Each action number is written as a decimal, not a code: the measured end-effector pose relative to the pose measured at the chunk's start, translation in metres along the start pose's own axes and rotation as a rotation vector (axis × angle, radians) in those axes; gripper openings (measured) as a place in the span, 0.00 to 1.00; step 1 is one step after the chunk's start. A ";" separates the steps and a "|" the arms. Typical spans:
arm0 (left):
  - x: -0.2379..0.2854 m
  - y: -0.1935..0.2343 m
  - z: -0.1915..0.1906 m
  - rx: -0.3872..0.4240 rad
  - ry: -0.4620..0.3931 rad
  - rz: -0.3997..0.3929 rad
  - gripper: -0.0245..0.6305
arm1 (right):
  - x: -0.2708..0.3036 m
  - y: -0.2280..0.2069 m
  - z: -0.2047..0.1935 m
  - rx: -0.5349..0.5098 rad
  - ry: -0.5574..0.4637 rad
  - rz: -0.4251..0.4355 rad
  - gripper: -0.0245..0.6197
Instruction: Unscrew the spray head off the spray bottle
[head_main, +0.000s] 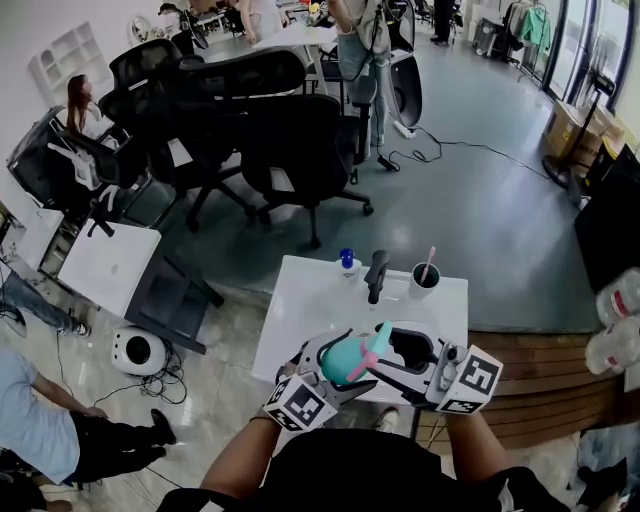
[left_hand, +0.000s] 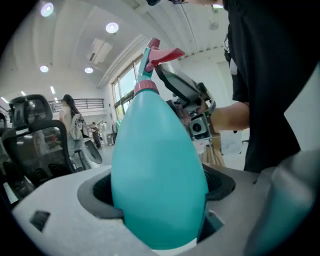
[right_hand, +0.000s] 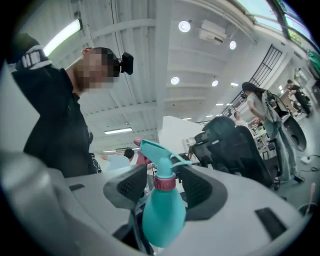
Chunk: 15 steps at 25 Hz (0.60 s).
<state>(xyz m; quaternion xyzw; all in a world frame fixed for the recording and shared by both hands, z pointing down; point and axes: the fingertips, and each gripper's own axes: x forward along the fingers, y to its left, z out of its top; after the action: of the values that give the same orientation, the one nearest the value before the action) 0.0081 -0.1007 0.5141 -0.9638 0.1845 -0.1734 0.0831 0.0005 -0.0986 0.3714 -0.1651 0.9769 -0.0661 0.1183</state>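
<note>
A teal spray bottle (head_main: 345, 362) with a pink collar and a teal spray head (head_main: 378, 345) is held in the air over the near edge of the white table (head_main: 310, 300). My left gripper (head_main: 320, 378) is shut on the bottle's round body (left_hand: 157, 170), which fills the left gripper view. My right gripper (head_main: 400, 355) stands at the top end. In the right gripper view its two dark pads (right_hand: 131, 186) flank the pink collar (right_hand: 164, 181) with a gap on each side, so it is open. The spray head (right_hand: 157, 152) rises between and beyond the pads.
At the table's far edge stand a small blue-capped bottle (head_main: 347, 262), a black pump-like piece (head_main: 376, 275) and a dark cup with a pink stick (head_main: 426, 277). Black office chairs (head_main: 290, 150) crowd the floor beyond. A white side table (head_main: 105, 265) stands at the left, with people nearby.
</note>
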 end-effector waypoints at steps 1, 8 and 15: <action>0.001 0.005 -0.004 -0.003 0.017 0.029 0.76 | 0.001 -0.004 -0.003 0.013 0.004 -0.031 0.36; 0.003 0.026 -0.021 -0.043 0.087 0.152 0.76 | 0.004 -0.021 -0.020 0.089 0.037 -0.226 0.36; 0.003 0.026 -0.018 -0.053 0.065 0.147 0.76 | 0.006 -0.028 -0.023 0.099 0.035 -0.267 0.24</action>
<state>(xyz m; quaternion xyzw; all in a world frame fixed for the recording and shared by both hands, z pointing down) -0.0042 -0.1274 0.5264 -0.9434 0.2620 -0.1929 0.0644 -0.0019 -0.1243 0.3966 -0.2866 0.9437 -0.1321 0.0995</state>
